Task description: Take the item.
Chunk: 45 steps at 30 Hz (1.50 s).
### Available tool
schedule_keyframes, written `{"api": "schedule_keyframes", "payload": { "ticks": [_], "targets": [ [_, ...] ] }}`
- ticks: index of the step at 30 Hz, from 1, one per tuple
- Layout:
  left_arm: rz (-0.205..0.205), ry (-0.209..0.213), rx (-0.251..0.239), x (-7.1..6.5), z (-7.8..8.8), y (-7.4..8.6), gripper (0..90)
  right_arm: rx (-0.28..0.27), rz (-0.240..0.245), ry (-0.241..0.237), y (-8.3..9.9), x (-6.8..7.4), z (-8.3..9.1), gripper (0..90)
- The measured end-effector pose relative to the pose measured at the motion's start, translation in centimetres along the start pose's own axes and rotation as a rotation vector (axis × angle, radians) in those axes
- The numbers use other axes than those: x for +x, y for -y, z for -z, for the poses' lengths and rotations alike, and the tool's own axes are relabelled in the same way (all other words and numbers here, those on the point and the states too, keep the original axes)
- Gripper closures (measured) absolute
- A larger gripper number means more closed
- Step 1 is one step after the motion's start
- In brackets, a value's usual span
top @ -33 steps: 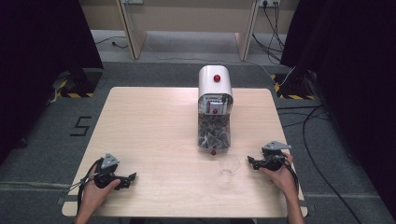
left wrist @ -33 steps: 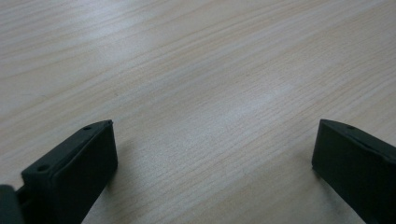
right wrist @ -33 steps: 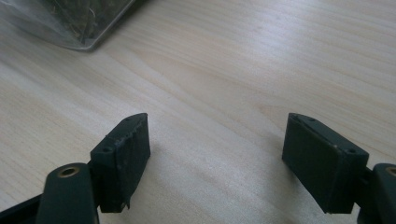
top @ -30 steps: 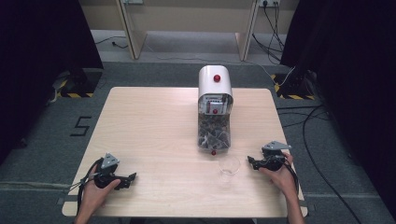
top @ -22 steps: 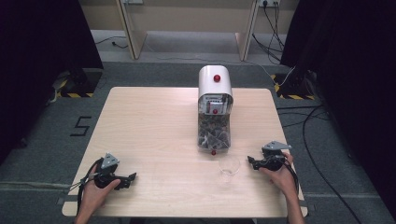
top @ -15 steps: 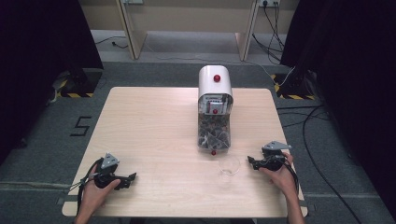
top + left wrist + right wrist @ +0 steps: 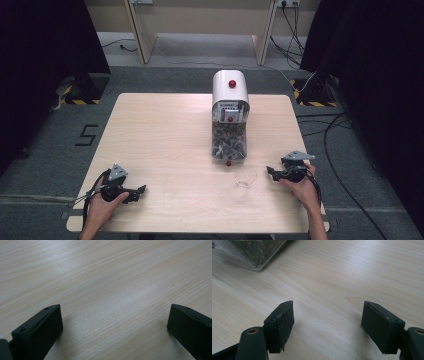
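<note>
**Both hand-held grippers released, resting low at the near corners of the tabletop**

A dispenser (image 7: 230,120) stands on the tabletop (image 7: 160,135), toward the far edge and somewhat right of centre. Its upper part is a white rounded housing with a red knob (image 7: 232,83) on top; a second red button sits on its front face. Below is a clear hopper holding dark, mixed contents, too small to identify. A small red piece shows at the base of the hopper.

A clear empty cup (image 7: 245,178) stands upright just in front of the dispenser's base, slightly to its right, apart from it.

The right hand-held gripper (image 7: 272,172) sits near the right edge of the tabletop, just right of the cup and not touching it, jaws pointing toward the cup. In the right gripper view its jaws stand wide apart with bare wood between them; the corner of the clear hopper (image 7: 249,252) shows at upper left of that view. The person's right hand (image 7: 300,182) wraps the grip.

The left hand-held gripper (image 7: 140,191) lies at the near left corner, well apart from the dispenser and cup, held in the person's left hand (image 7: 102,202). In the left gripper view its jaws are spread wide, close over bare wood grain, nothing between them.

Grey floor and trailing cables (image 7: 340,125) surround the tabletop.
</note>
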<state>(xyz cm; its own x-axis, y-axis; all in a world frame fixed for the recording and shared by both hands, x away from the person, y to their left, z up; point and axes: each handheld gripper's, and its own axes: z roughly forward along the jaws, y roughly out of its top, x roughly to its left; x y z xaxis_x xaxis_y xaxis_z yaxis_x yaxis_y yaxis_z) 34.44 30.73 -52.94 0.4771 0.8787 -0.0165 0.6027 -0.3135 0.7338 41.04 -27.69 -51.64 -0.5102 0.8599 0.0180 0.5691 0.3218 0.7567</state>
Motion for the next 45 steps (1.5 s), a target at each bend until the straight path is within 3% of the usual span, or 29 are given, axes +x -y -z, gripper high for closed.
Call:
{"api": "schedule_keyframes", "payload": {
  "ticks": [21,33,45],
  "targets": [
    [0.0,0.0,0.0,0.0,0.0,0.0,0.0,-0.095,0.043,-0.006,-2.1,1.0,1.7,34.6],
    [0.0,0.0,0.0,0.0,0.0,0.0,0.0,-0.155,0.1,-0.024,-3.9,2.0,3.0,41.4],
    [-0.001,0.0,0.001,0.0,0.0,0.0,0.0,-0.219,0.181,-0.08,-6.5,4.2,3.1,49.2]
  ]
}}
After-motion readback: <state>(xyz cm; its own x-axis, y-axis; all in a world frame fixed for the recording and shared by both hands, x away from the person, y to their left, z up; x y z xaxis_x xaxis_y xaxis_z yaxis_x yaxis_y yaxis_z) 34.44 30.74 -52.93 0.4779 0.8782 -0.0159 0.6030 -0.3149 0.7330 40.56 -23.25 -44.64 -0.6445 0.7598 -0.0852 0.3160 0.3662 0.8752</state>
